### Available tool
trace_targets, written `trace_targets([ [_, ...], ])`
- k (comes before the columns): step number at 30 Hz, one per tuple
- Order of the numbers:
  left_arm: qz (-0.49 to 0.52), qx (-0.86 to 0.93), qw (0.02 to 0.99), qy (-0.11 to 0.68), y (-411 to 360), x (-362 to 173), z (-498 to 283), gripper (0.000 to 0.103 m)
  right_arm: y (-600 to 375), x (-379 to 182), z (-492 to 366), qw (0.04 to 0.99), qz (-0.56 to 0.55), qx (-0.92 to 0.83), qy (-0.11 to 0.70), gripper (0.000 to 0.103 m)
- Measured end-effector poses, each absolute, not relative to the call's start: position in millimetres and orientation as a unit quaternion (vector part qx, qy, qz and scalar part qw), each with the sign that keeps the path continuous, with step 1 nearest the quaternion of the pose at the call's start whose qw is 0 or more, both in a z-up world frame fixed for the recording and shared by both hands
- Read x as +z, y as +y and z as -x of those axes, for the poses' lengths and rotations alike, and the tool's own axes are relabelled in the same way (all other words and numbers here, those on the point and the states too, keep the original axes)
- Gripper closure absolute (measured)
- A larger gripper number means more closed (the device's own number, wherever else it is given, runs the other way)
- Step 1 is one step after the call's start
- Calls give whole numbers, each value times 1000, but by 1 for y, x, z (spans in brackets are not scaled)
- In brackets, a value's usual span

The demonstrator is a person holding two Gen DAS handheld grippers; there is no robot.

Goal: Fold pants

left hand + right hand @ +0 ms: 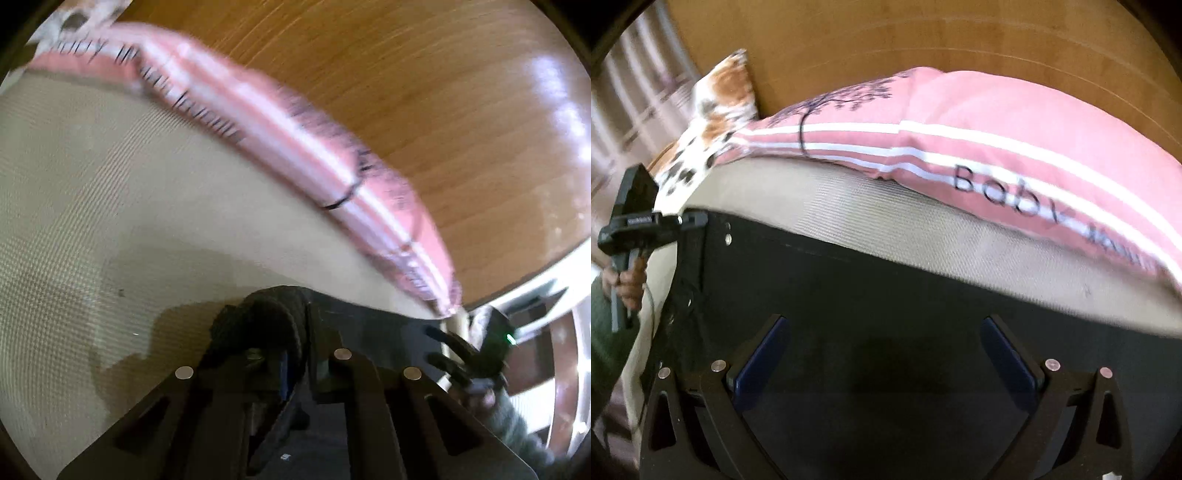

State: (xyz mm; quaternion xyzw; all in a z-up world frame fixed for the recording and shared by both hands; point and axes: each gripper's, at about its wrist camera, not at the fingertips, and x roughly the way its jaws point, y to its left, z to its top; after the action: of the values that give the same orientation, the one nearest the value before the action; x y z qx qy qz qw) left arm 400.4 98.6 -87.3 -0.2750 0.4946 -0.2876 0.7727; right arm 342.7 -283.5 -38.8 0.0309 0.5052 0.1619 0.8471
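Note:
The black pants (886,277) lie spread on a beige mattress (923,221). In the left wrist view a bunched edge of the pants (266,310) sits between the fingers of my left gripper (295,343), which is shut on it. In the right wrist view that gripper (690,219) is at the pants' far left corner, held by a hand (628,280). My right gripper (886,325) hovers over the middle of the dark cloth, jaws wide open and nothing between its blue pads (761,362). It also shows at the right of the left wrist view (443,345).
A pink striped pillow (979,122) printed "Baby" lies along the mattress's far edge against a wooden headboard (886,37). A white pillow with brown and black blotches (713,110) sits at its left end. White furniture (546,295) stands beyond the bed.

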Motion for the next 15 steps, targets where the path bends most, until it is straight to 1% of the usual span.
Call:
trace_targets([
  [4,279,-331,785,444,98,-61,-378,96,-293,-39,-374,820,-8,224,527,0],
  [9,286,-374,783,406,102,-44,-362,96,-295,-49,-405,771,-9,314,554,5],
  [10,288,-377,782,404,105,-43,-360,96,-294,-52,-410,761,-5,326,561,6],
  [12,288,-381,783,397,106,-39,-357,96,-292,-56,-416,744,1,355,567,12],
  [14,284,-381,786,395,105,-35,-356,96,-291,-59,-419,731,6,375,570,14],
  [15,284,-380,787,394,107,-34,-354,96,-291,-61,-420,725,11,383,572,19],
])
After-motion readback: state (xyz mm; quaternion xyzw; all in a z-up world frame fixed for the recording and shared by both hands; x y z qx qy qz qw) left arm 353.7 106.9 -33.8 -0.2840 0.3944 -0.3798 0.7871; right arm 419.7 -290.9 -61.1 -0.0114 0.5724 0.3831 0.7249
